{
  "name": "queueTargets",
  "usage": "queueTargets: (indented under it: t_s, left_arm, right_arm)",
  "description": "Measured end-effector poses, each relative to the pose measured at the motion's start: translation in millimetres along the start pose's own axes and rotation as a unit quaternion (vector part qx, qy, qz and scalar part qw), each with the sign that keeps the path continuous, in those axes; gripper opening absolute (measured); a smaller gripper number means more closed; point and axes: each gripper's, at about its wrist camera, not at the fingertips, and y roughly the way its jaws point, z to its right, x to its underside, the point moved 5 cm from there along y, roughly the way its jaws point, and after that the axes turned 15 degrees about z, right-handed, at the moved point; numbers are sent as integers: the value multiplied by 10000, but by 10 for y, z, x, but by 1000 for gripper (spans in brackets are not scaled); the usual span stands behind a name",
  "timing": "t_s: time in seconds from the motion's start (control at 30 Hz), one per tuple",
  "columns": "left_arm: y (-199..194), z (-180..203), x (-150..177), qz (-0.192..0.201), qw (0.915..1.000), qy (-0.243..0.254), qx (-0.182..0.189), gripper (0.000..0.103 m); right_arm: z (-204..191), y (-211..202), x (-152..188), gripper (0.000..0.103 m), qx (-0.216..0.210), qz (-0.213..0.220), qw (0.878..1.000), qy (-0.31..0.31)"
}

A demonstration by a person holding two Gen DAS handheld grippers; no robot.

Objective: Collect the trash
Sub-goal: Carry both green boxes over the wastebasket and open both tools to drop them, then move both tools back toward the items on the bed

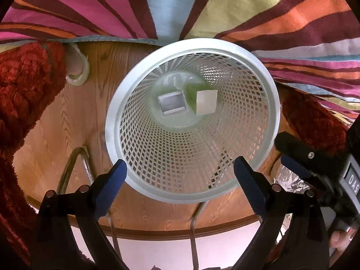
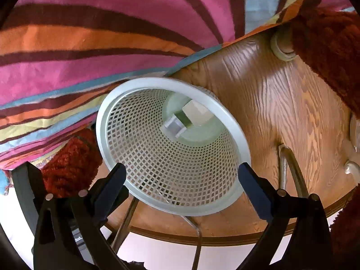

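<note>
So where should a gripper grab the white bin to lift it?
Take the bin by its thick rim, the near edge, coming straight down from above. The rim is solid and both open grippers, left and right, hover there. The mesh wall slopes inward.

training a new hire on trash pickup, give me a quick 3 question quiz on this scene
1. True or false: the left claw is shut on a piece of trash.
2. How many box-like items lie at the bottom of the white mesh bin? A) none B) two C) five
3. Fill in: the bin stands on a ____ floor, beside the striped rug.

Key
1. False: both the left claw and the right claw are open and hold nothing.
2. B: a grey box and a white box.
3. Wooden.
</note>
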Motion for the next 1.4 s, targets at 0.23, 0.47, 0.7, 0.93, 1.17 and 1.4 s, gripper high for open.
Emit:
queueTargets:
  t_s: [0.23,0.47,0.7,0.93,1.17,1.4]
  left_arm:
    - [-149,-13,32,100,9999,5,-6,93]
    - [-507,-52,83,512,9986,18,113,93]
    - [-1305,57,33,2048,9750,840,-204,93]
    - [-2180,274,-35,3902,9044,1685,-366,93]
    - [-2582,516,-179,4449,8688,2169,170,93]
    - [-2885,706,-488,4665,8543,2278,257,93]
  right_arm:
    - [10,-200,-15,95,-133,295,9994,113]
    - [-152,-573,36,95,-414,784,9959,-188]
    - [-435,-1283,30,95,-640,2082,9699,-1088]
    - [-858,-2317,-10,95,-1099,3929,8858,-2212]
    - [-1002,-2975,-153,95,-1336,4839,8313,-2385]
    - [-1152,-3136,-395,95,-1231,5099,8108,-2596]
